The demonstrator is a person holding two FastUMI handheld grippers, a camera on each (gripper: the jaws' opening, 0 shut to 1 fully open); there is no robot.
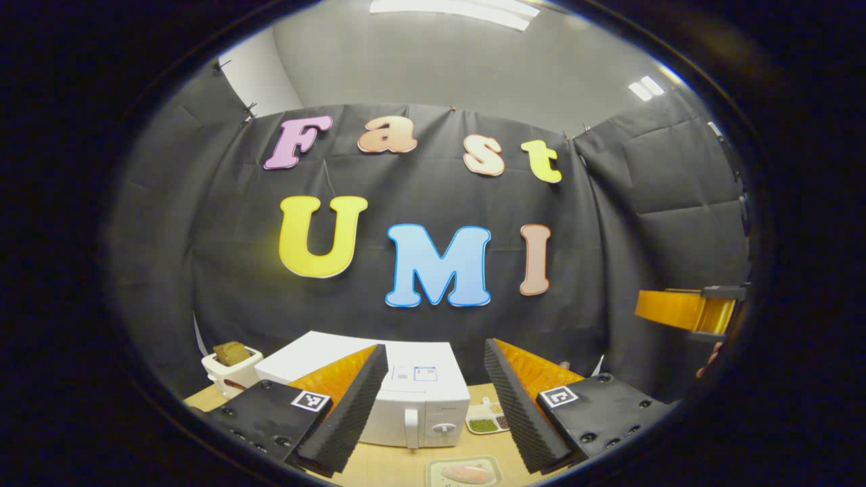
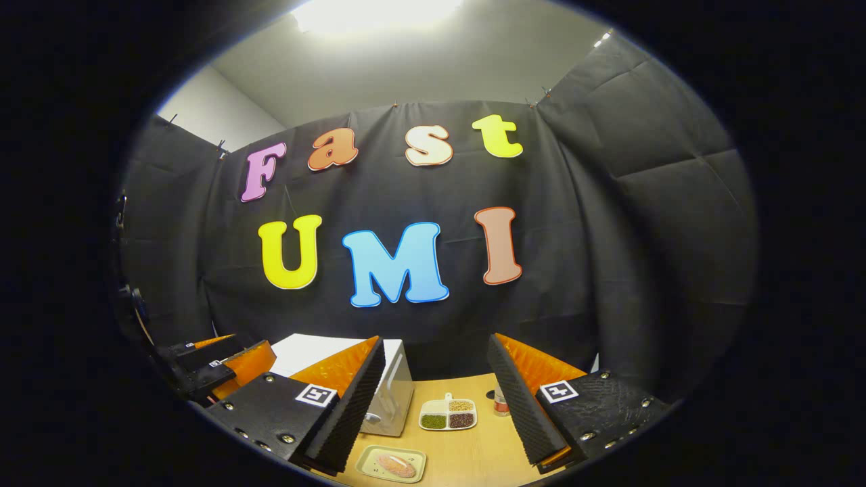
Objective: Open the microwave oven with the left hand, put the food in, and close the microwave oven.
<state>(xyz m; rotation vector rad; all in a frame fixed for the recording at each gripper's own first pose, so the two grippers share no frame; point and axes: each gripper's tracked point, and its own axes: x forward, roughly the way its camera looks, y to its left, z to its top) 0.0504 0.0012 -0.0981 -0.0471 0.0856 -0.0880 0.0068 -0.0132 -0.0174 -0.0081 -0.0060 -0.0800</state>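
A white microwave oven stands on the wooden table with its door shut; its handle runs upright near the right side of the front. My left gripper hangs open above and in front of it, apart from it. On a small pale tray near the table's front lies the food, a pinkish piece. In the right gripper view the microwave oven is at the left and the food tray lies below my open right gripper, which holds nothing.
A white divided dish with green and brown grains sits right of the microwave, also the divided dish in the right gripper view. A white toaster with bread stands at the left. A small bottle stands behind the right finger.
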